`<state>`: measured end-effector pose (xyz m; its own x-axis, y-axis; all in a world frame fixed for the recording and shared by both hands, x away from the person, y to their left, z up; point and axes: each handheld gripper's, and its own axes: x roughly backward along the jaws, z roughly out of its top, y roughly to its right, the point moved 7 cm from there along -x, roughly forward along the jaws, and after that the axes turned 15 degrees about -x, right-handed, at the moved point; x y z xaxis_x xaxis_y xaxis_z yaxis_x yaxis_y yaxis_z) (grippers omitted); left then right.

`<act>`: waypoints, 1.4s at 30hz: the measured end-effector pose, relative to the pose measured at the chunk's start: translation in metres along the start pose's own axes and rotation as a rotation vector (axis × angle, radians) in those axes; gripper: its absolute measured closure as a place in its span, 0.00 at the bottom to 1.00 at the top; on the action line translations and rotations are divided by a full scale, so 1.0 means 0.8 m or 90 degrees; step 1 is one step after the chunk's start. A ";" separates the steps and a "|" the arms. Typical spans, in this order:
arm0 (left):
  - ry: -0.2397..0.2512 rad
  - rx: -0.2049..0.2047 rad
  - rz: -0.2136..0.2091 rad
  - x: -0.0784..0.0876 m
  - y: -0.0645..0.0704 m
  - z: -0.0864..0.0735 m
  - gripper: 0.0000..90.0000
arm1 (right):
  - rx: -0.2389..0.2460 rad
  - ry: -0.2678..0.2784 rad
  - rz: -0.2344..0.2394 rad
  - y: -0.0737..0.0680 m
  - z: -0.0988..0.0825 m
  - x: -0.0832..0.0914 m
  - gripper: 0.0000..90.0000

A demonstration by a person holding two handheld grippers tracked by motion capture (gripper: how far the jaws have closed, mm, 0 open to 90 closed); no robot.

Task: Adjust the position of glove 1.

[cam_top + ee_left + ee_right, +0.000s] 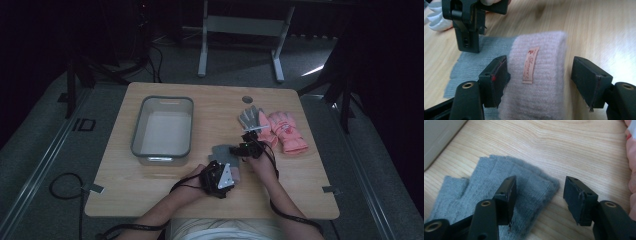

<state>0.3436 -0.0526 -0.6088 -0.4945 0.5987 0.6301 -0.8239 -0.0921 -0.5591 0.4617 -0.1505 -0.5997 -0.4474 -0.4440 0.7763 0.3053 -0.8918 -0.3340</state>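
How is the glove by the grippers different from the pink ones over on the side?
The knit glove is thin and grey with a pale pink cuff; the padded gloves are thick, puffy and pink. The knit glove lies near the table's middle between the two grippers, while the padded gloves lie farther right, untouched. The knit glove's cuff carries a small sewn label. All lie flat on the wooden table.

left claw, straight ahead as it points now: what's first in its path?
Likely the pink cuff of the glove: it already sits between the open left claw. Beyond it lies the grey knit part; depth is hard to judge.
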 end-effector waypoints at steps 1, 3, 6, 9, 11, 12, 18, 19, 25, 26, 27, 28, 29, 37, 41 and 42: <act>0.001 -0.002 0.002 0.000 0.000 0.000 0.36 | -0.003 -0.002 -0.001 0.001 -0.001 -0.001 0.47; -0.005 -0.023 0.017 0.000 0.000 -0.001 0.44 | 0.001 0.000 -0.001 0.001 -0.002 -0.002 0.47; 0.000 -0.024 0.002 0.000 -0.002 -0.003 0.52 | 0.004 -0.004 -0.002 -0.001 -0.002 -0.002 0.49; 0.025 0.013 -0.031 0.003 -0.010 -0.007 0.63 | -0.004 -0.009 0.010 -0.003 -0.003 -0.001 0.53; 0.034 0.029 -0.042 0.004 -0.013 -0.009 0.69 | -0.007 -0.009 0.016 -0.004 -0.004 -0.002 0.54; 0.043 0.042 -0.058 0.005 -0.017 -0.012 0.69 | -0.012 -0.013 0.028 -0.005 -0.005 -0.002 0.55; 0.062 0.071 -0.087 0.005 -0.022 -0.015 0.74 | -0.050 -0.049 0.108 -0.017 -0.006 -0.006 0.61; 0.066 0.078 -0.094 0.005 -0.024 -0.017 0.75 | -0.049 -0.049 0.118 -0.020 -0.007 -0.007 0.63; 0.051 0.096 -0.114 0.006 -0.029 -0.017 0.75 | -0.017 -0.045 0.137 -0.034 -0.006 -0.011 0.79; 0.047 0.096 -0.118 0.007 -0.030 -0.017 0.76 | 0.000 -0.040 0.132 -0.036 -0.005 -0.010 0.80; 0.046 0.098 -0.121 0.007 -0.030 -0.017 0.76 | 0.009 -0.035 0.133 -0.038 -0.004 -0.006 0.81; 0.043 0.094 -0.126 0.008 -0.031 -0.018 0.76 | 0.016 -0.029 0.141 -0.039 -0.002 -0.002 0.81; 0.040 0.095 -0.130 0.008 -0.032 -0.018 0.76 | 0.020 -0.025 0.153 -0.041 0.000 0.002 0.81; 0.028 0.049 -0.123 0.022 -0.046 -0.003 0.76 | 0.057 0.012 0.169 -0.043 0.010 0.036 0.82; 0.037 0.038 -0.123 0.035 -0.057 0.007 0.76 | 0.046 0.033 0.187 -0.041 0.018 0.051 0.82; 0.034 0.034 -0.124 0.038 -0.060 0.009 0.77 | 0.047 0.036 0.188 -0.042 0.020 0.055 0.82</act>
<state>0.3662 -0.0359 -0.5587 -0.3107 0.6511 0.6925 -0.9165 -0.0121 -0.3998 0.4452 -0.1388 -0.5460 -0.3755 -0.6890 0.6199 0.4885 -0.7155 -0.4994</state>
